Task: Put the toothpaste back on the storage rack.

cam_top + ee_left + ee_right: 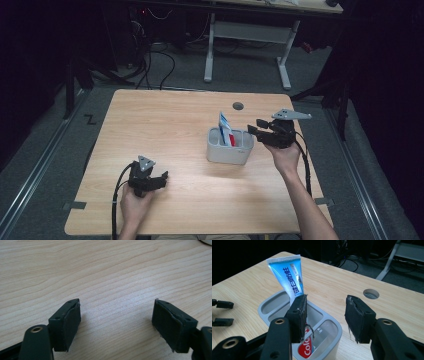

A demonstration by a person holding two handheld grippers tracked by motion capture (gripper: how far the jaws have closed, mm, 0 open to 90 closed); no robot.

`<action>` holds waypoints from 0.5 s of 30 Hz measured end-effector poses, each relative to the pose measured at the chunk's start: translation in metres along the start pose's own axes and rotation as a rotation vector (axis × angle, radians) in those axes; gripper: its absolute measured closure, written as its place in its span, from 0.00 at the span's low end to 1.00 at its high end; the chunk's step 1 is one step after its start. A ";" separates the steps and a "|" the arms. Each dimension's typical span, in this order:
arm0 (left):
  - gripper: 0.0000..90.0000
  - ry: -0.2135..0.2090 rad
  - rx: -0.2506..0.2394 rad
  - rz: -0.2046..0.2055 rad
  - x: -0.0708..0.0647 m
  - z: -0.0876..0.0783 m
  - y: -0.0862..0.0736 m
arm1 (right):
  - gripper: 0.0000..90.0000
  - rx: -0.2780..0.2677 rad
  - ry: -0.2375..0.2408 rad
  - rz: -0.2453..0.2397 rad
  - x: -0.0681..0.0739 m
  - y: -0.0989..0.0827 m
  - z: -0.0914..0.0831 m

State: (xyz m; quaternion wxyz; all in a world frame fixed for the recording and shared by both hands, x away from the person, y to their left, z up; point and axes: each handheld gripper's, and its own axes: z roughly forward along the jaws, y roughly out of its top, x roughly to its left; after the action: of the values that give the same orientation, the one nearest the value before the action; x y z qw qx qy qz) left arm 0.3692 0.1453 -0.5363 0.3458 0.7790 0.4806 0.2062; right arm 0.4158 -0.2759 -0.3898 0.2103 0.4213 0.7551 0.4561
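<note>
While empty, right tongs (325,317) half-open over holder (337,336) | left tongs (116,325) wide, empty

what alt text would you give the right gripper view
A blue and white toothpaste tube stands tilted in a grey compartmented holder on a wooden table. The right hand-held gripper is just above the holder, jaws apart with nothing between them.
</note>
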 end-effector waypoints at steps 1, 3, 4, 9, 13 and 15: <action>0.26 0.000 0.000 0.000 0.000 0.000 0.000 | 0.58 -0.006 -0.005 0.004 -0.001 -0.001 -0.001; 0.26 0.000 0.000 0.000 0.000 0.000 0.000 | 0.59 -0.024 -0.011 0.013 -0.002 -0.002 -0.005; 0.26 0.000 0.000 0.000 0.000 0.000 0.000 | 0.59 -0.029 -0.010 0.018 -0.003 -0.003 -0.007; 0.26 0.000 0.000 0.000 0.000 0.000 0.000 | 0.60 -0.038 -0.022 0.011 -0.004 -0.006 -0.013; 0.26 0.000 0.000 0.000 0.000 0.000 0.000 | 0.60 -0.043 -0.029 0.021 -0.006 -0.007 -0.020; 0.26 0.000 0.000 0.000 0.000 0.000 0.000 | 0.60 -0.050 -0.030 0.024 -0.006 -0.008 -0.022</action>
State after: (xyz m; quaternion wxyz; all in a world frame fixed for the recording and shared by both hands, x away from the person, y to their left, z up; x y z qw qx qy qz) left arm 0.3692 0.1452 -0.5363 0.3459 0.7789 0.4808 0.2062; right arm 0.4001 -0.2942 -0.3863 0.2267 0.4316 0.7352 0.4709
